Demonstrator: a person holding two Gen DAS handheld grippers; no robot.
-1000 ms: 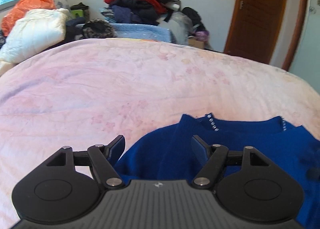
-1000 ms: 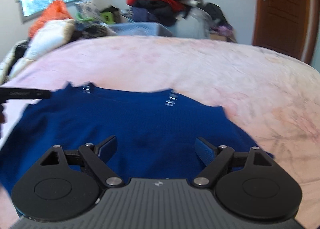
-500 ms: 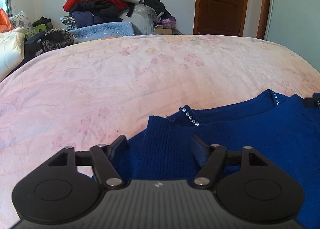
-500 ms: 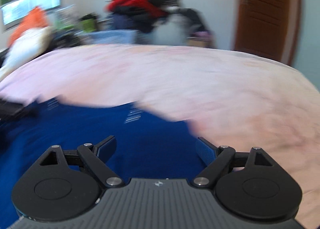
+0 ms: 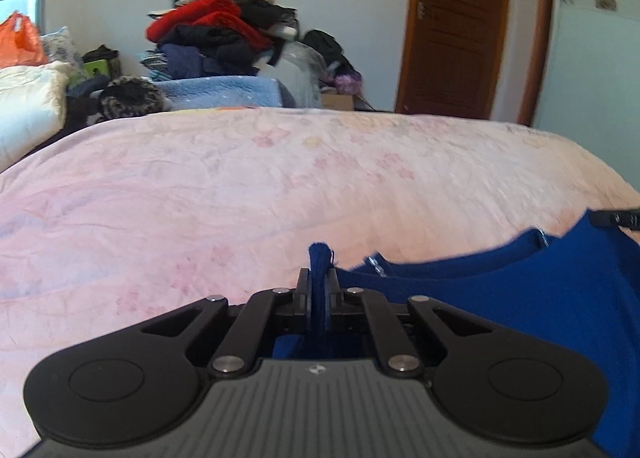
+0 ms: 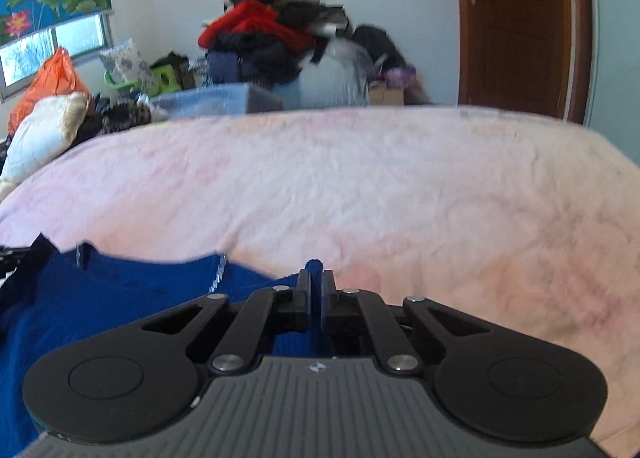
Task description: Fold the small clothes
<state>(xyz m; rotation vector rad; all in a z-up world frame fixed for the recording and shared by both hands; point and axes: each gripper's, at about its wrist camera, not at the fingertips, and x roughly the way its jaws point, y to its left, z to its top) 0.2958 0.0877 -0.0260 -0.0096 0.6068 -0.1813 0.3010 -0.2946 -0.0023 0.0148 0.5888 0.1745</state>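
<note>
A small blue knit top (image 5: 520, 298) with sparkly trim at the neckline lies on the pink bedspread (image 5: 280, 186). My left gripper (image 5: 319, 278) is shut on a pinch of its left shoulder edge; blue fabric sticks up between the jaws. The top spreads to the right of it. In the right wrist view the same blue top (image 6: 100, 298) lies to the left, and my right gripper (image 6: 316, 278) is shut on its right shoulder edge. The right gripper's tip (image 5: 616, 218) shows at the far right of the left wrist view.
The pink bedspread (image 6: 360, 186) stretches ahead to the far edge of the bed. Beyond it are a pile of clothes (image 5: 216, 30), a blue blanket (image 5: 224, 92), a white pillow (image 5: 28, 106), an orange bag (image 5: 18, 40) and a brown door (image 5: 456, 26).
Both grippers were open over the blue top; now both have closed on its shoulder edges, left on the left side, right on the right side.
</note>
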